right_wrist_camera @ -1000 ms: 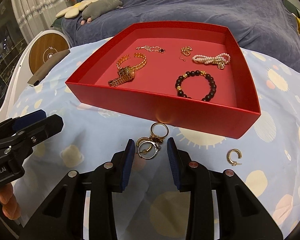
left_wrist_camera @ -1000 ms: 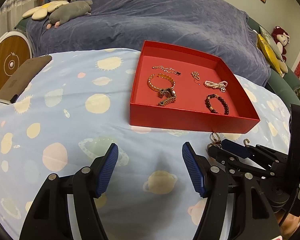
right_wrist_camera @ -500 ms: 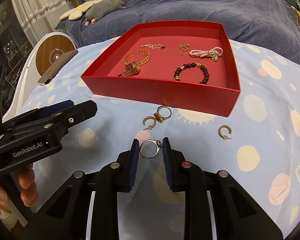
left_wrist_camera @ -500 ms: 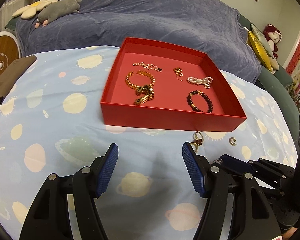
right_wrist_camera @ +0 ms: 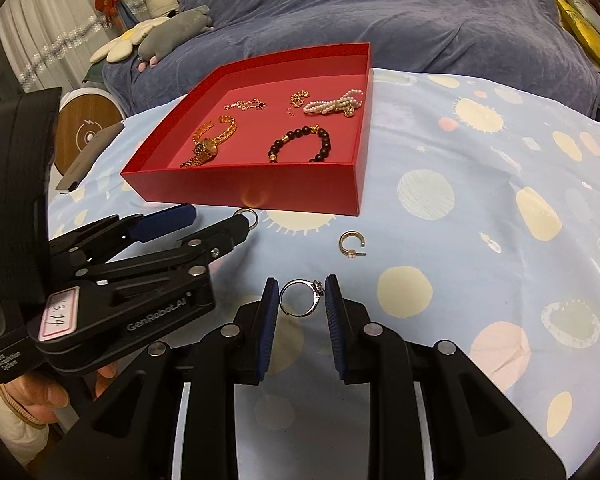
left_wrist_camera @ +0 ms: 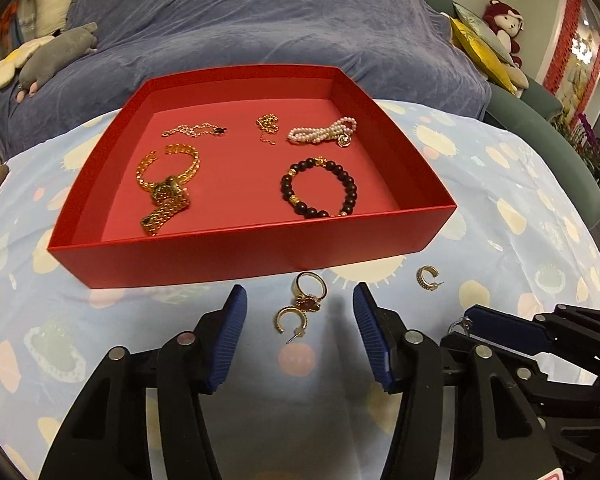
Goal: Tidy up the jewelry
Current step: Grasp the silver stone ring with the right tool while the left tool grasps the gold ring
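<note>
Left wrist view: the left gripper (left_wrist_camera: 296, 322) hovers over the patterned cloth (left_wrist_camera: 500, 184) with its jaws closing; a gold hoop earring (left_wrist_camera: 289, 320) and a gold ring with a dark red charm (left_wrist_camera: 309, 294) lie between the pads, untouched, just short of the red box (left_wrist_camera: 236, 258) ahead. Risk one: the two pieces touch each other, so a closing pinch may catch both, or only nudge them along the cloth; the thin hoop lying flat offers little for the pads to bite. To the right of this gripper a second hoop earring (left_wrist_camera: 427, 278) lies alone, apart from the pair. In the right wrist view the right gripper (right_wrist_camera: 302, 298) is clamped on a silver ring (right_wrist_camera: 302, 297), held edge-on across the band with the stone setting against the right pad. Risk two: that narrow contact looks marginal, and a tilt on the way to the box could let the ring roll out. Risk three: the left tool sits just left of the right gripper, so their paths to the box may collide. Legible writing, all on the left tool's body in the right wrist view: a handwritten label (right_wrist_camera: 58, 314) reading "13.14", "GenRobot.AI", and "Data Acquisition System".
</note>
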{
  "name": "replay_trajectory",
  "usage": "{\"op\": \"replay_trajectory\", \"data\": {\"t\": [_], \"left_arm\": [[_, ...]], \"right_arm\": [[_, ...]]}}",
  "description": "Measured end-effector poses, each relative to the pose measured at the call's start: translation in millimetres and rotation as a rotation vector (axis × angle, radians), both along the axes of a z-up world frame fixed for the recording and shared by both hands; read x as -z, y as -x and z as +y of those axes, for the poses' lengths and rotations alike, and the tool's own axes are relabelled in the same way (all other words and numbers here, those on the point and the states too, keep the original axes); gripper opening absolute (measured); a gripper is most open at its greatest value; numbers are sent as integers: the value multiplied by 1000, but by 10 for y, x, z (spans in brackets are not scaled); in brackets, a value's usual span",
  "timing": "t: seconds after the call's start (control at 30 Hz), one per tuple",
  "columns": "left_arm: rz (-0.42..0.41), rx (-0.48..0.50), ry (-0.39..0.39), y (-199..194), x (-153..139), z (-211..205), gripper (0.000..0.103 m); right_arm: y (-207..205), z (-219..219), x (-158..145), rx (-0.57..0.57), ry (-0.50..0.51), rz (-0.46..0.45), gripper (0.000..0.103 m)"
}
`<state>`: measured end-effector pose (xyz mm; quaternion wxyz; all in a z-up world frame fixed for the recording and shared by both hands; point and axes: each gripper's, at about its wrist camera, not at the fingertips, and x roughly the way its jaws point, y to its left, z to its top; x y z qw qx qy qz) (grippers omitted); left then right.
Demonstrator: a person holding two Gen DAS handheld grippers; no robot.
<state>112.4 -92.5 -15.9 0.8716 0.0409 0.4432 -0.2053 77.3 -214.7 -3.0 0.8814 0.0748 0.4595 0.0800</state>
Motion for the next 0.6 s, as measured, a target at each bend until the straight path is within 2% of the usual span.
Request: {"op": "replay_trajectory", "data": {"t": [0.03, 0.13, 0.23, 0.3, 0.33, 0.6], "left_arm": [[7, 0, -4, -19, 34, -26, 38], [-12, -7, -32, -27, 85, -89, 29], [-30, 2, -48, -5, 94, -111, 16], [-36, 3, -49, 8, 89, -99, 14], [-37, 4, -47, 14, 83, -93, 10], [-36, 15, -7, 117, -80, 25, 10]], "right_arm": [[3, -16, -2, 3, -4, 0, 23], [14, -66, -12, 9, -10, -1, 23], [11, -99, -17, 14, -14, 0, 23], [13, -117, -19, 16, -16, -1, 23], [12, -118, -22, 16, -16, -1, 23], [-3, -87, -128, 9, -27, -22, 23]]}}
